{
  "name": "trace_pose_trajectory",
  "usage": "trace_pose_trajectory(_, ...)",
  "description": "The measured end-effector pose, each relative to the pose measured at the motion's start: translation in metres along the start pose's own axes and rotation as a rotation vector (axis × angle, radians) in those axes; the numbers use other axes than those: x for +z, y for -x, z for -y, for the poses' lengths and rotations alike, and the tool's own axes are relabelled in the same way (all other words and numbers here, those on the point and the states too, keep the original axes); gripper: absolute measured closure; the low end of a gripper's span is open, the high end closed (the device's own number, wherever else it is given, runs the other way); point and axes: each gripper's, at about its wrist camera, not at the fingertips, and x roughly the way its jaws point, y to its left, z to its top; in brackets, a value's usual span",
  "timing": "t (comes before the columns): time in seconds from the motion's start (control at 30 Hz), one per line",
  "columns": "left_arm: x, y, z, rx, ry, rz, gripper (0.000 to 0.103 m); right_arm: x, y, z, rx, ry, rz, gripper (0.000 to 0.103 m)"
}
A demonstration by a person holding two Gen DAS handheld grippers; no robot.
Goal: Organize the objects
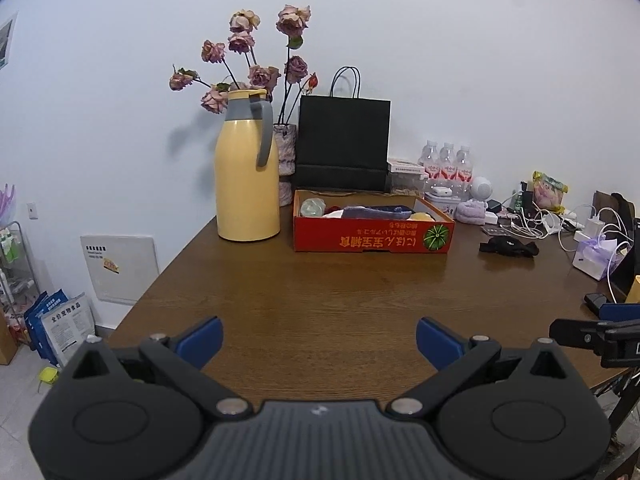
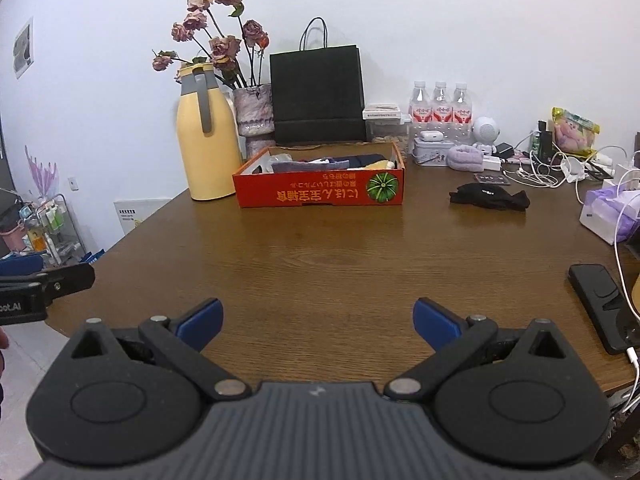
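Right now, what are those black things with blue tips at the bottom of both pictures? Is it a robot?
No robot here: a person holds two grabbing tools, one in each hand. Each tool has a camera looking along its two blue fingers. One picture comes from the left gripper, the other from the right gripper. Both are open and hold nothing; each also peeks into the edge of the other's picture.

They hover over a brown wooden table. On it stand a yellow jug, a vase of dried roses, a black paper bag and a red cardboard box with cloth things inside. To the right lie a black sock-like cloth, water bottles, chargers with cables, and a phone.
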Motion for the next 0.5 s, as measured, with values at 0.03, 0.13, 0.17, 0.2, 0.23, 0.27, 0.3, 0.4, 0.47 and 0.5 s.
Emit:
trace_pose_trajectory(0.03,-0.0001,0.0000,0.0005,-0.002,-0.001,0.001,0.000,-0.0002,-0.0003,0.0010,-0.002,-0.003,0.000,0.000)
trace_pose_trajectory(0.13,-0.0014,0.0012,0.0012,-0.003,-0.004,0.006,0.000,-0.0009,-0.0015,0.0027,-0.006,-0.012,0.004,0.000)
trace_pose_trajectory(0.17,-0.0016,0.0015,0.0013,-0.003,-0.005,0.007,0.000,-0.0013,-0.0025,0.0028,-0.004,-0.013,0.000,0.000)
trace_pose_trajectory(0.2,-0.0016,0.0015,0.0011,-0.004,-0.005,0.007,0.000,-0.0014,-0.0028,0.0031,-0.004,-0.014,-0.002,0.000)
trace_pose_trajectory(0.23,-0.0016,0.0016,0.0006,-0.003,-0.004,0.007,0.000,-0.0016,-0.0031,0.0026,-0.005,-0.016,-0.003,0.000)
trace_pose_trajectory(0.27,-0.0013,0.0019,-0.0001,-0.002,-0.005,0.008,0.000,-0.0016,-0.0032,0.0024,-0.005,-0.016,-0.003,0.000)
trace_pose_trajectory(0.3,-0.0010,0.0021,-0.0003,-0.002,-0.005,0.009,0.000,-0.0018,-0.0033,0.0018,-0.004,-0.014,-0.004,0.000)
trace_pose_trajectory(0.4,-0.0014,0.0021,-0.0015,-0.001,-0.004,0.008,0.000,-0.0021,-0.0030,-0.0001,-0.002,-0.007,-0.005,0.000)
trace_pose_trajectory(0.47,-0.0007,0.0014,-0.0022,-0.002,-0.004,0.007,0.000,-0.0020,-0.0028,0.0008,-0.001,-0.003,-0.005,0.000)
trace_pose_trajectory(0.5,-0.0008,0.0012,-0.0019,-0.001,-0.004,0.006,0.000,-0.0019,-0.0028,0.0006,-0.002,-0.003,-0.005,0.000)
